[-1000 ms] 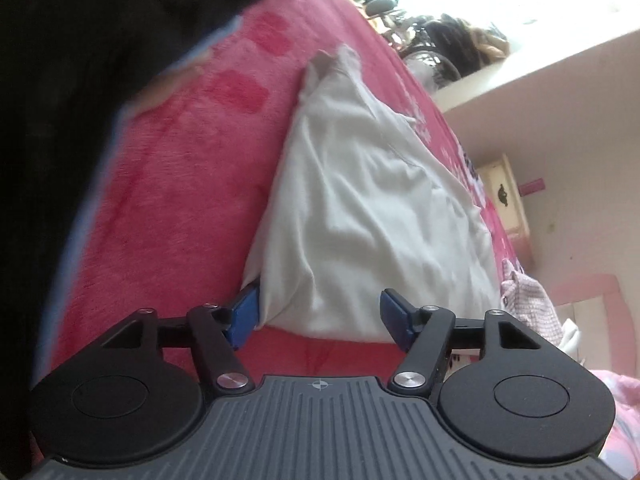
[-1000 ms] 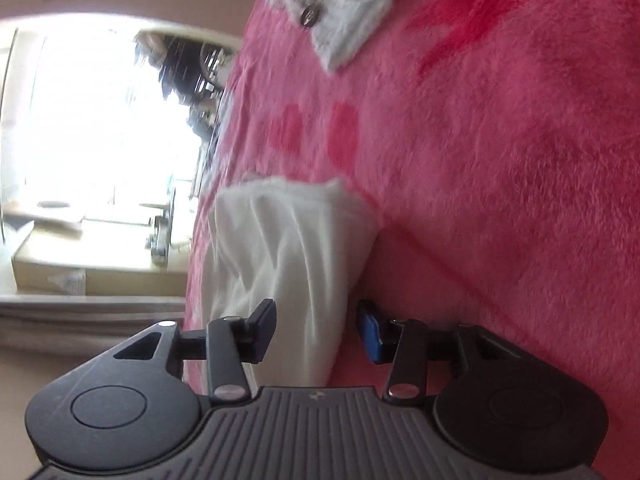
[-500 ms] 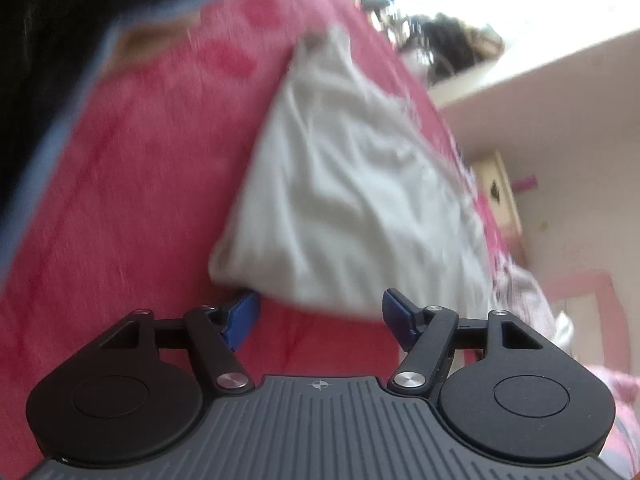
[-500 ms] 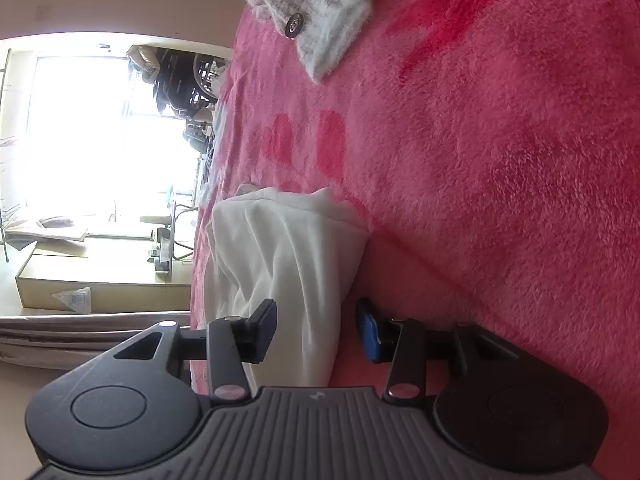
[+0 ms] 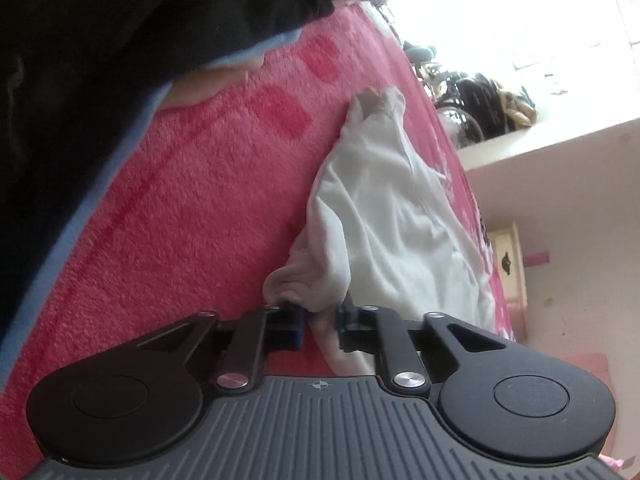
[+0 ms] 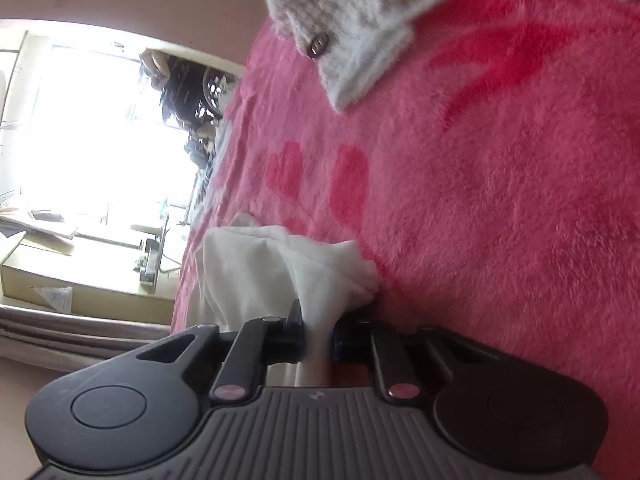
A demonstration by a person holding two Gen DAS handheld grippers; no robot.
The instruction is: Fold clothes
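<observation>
A white garment lies on the pink fleece blanket. In the left wrist view its near edge is bunched between the blue pads of my left gripper, which is shut on the cloth. Through the right wrist camera the same white garment shows another corner pinched in my right gripper, also shut on it. Folds of cloth rise above both pairs of fingers.
A dark sleeve with a blue lining fills the upper left of the left wrist view. A beige knitted garment with a button lies further along the blanket. A bright window and a shelf lie beyond the bed.
Both grippers stood open around the garment's edge a second ago; both have now shut on the cloth, which has bunched up between the pads.
</observation>
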